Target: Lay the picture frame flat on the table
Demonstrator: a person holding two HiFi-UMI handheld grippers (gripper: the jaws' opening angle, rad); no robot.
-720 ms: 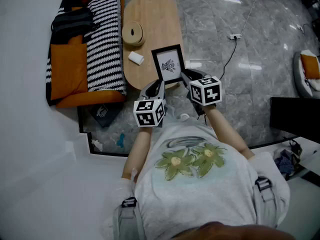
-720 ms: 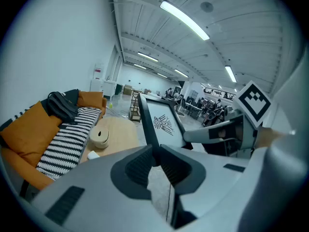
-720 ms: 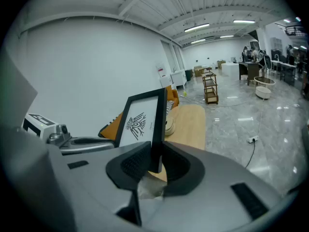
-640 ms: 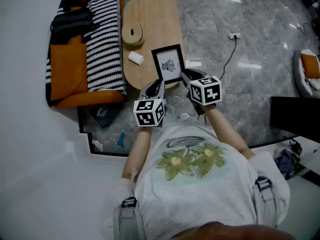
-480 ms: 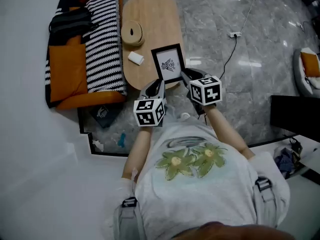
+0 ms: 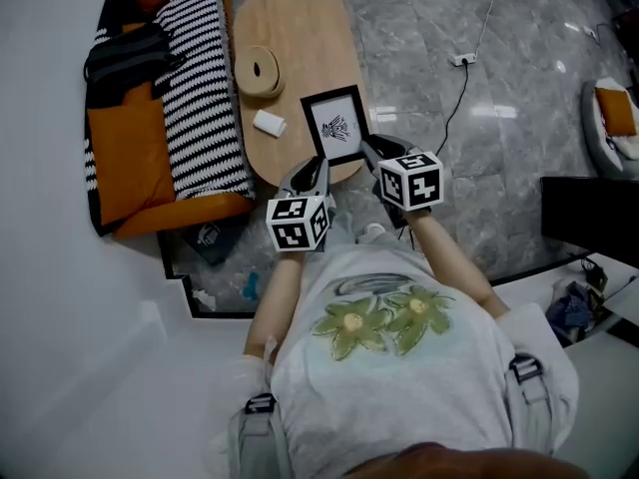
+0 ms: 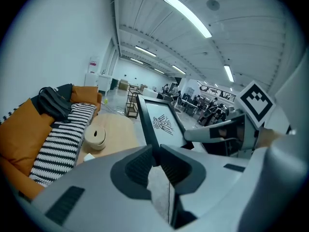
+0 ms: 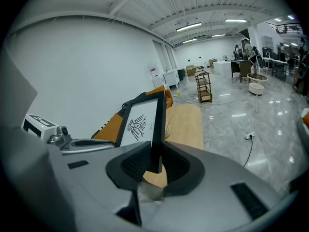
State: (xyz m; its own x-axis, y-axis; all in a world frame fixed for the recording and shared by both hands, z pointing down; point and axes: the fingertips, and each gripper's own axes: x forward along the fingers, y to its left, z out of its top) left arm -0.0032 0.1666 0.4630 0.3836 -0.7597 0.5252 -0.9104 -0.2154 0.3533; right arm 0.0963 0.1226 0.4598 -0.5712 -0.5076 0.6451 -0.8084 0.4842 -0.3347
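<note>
**Frame in both grips above the table's near end, not yet flat**

Head view first: I have the picture frame [image 6: 336,126] over the near end of the table [image 6: 300,28], print side up towards me. It is tilted rather than lying down. The left gripper [image 6: 315,171] pinches its left edge and the right gripper [image 6: 371,150] its right edge. Further along the table sit a round wooden box [image 6: 260,70] and a small white block [image 6: 269,122], both clear of the frame.

Left gripper view: my jaws are closed tight on the black border of the frame [image 7: 161,122], and the glass rises steeply away from them. Whether the bottom edge touches the table, I can't tell from here.

Right gripper view: same story, the jaws are clamped on the frame's [image 8: 142,120] right border, with the tabletop showing beyond and below.

I judge this as mid-lowering. Next, both grips need to tip the top edge down together onto the bare wood at this end of the table, then let go.

Writing: the print carries a black bird-like emblem with a tiny caption beside it, too small to read. No brand is visible.
</note>
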